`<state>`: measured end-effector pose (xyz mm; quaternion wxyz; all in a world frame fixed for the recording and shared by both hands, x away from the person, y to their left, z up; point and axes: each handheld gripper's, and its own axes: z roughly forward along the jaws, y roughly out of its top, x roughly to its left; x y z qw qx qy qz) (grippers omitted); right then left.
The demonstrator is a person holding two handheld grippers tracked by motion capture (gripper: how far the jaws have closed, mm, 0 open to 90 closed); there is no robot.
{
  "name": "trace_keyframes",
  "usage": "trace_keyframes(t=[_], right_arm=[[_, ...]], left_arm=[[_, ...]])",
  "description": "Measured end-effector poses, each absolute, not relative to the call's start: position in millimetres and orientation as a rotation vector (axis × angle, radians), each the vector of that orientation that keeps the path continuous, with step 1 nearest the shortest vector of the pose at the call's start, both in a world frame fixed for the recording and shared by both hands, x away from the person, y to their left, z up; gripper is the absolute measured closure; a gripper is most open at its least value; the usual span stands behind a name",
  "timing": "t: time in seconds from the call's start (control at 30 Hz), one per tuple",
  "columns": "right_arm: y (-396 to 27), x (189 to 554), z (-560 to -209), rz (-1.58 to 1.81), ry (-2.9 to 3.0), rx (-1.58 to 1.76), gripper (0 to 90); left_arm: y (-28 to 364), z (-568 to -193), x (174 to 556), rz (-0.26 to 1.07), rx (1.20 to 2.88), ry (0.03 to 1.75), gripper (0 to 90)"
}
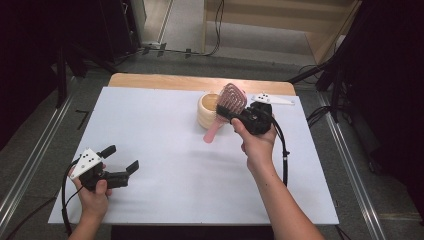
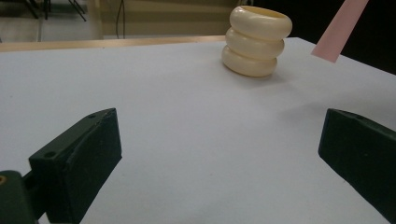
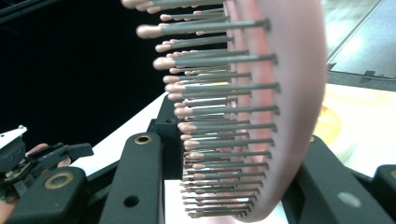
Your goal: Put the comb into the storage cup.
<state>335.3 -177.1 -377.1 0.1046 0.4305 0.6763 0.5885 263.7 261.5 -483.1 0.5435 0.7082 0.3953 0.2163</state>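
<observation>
High view: a pink hairbrush point(image 1: 229, 105) is pinched by the right hand-held gripper point(image 1: 235, 116), handle toward seven o'clock, seemingly over the cream holder point(image 1: 206, 111); left hand-held gripper point(image 1: 121, 159) spread.

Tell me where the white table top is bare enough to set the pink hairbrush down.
Bare: the broad white table top between the left gripper, resting open near the front left edge, and the cream ringed holder; also the front right, beside the right forearm. Crowded: the back right, where the right gripper holds the pink hairbrush over the holder.
</observation>
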Motion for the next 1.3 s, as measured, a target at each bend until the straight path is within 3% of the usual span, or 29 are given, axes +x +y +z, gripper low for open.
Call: trace_keyframes(t=[1.3], right_arm=[[-191.0, 370.8, -367.1, 1.683, 1.939, 1.327, 61.1]], left_arm=[[261.3, -483.2, 263.8, 0.512, 1.686, 0.934, 0.0]])
